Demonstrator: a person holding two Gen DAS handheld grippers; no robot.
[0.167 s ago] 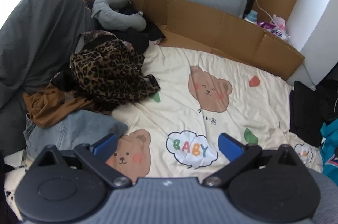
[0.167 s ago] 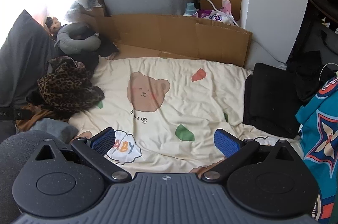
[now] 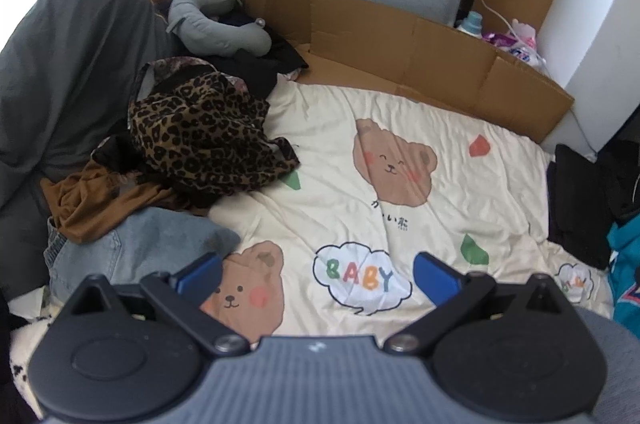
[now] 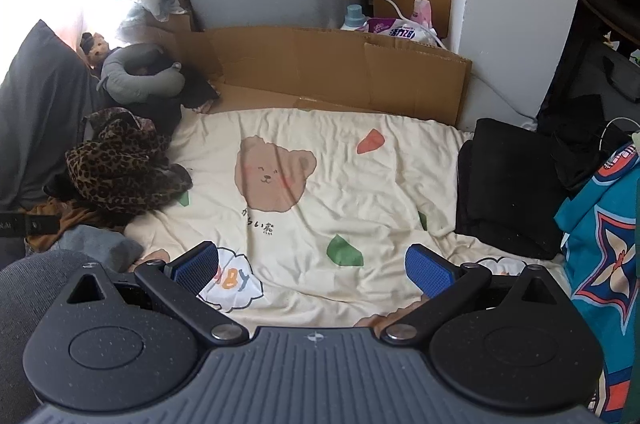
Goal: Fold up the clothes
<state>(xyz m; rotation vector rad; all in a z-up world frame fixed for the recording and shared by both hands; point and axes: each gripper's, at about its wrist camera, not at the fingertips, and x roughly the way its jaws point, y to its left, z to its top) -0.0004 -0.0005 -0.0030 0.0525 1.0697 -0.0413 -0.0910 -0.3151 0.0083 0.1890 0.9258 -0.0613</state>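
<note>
Hovering above the bed, left tool (image 3: pixel 316 274) and right tool (image 4: pixel 312 264) both released, blue ribbed pads spread wide, nothing between them. Cream quilt (image 3: pixel 400 111), wrinkled cotton; left view shows two brown bear prints and a cloud reading "BABY". Unfolded clothes heaped at quilt's left edge, four counted: leopard-print garment (image 3: pixel 200 139) on top, brown garment (image 3: pixel 100 199), denim jeans (image 3: pixel 132 248), black piece behind. One folded black garment (image 4: pixel 508 183) on right edge. Corrugated cardboard (image 4: pixel 340 67) behind.
</note>
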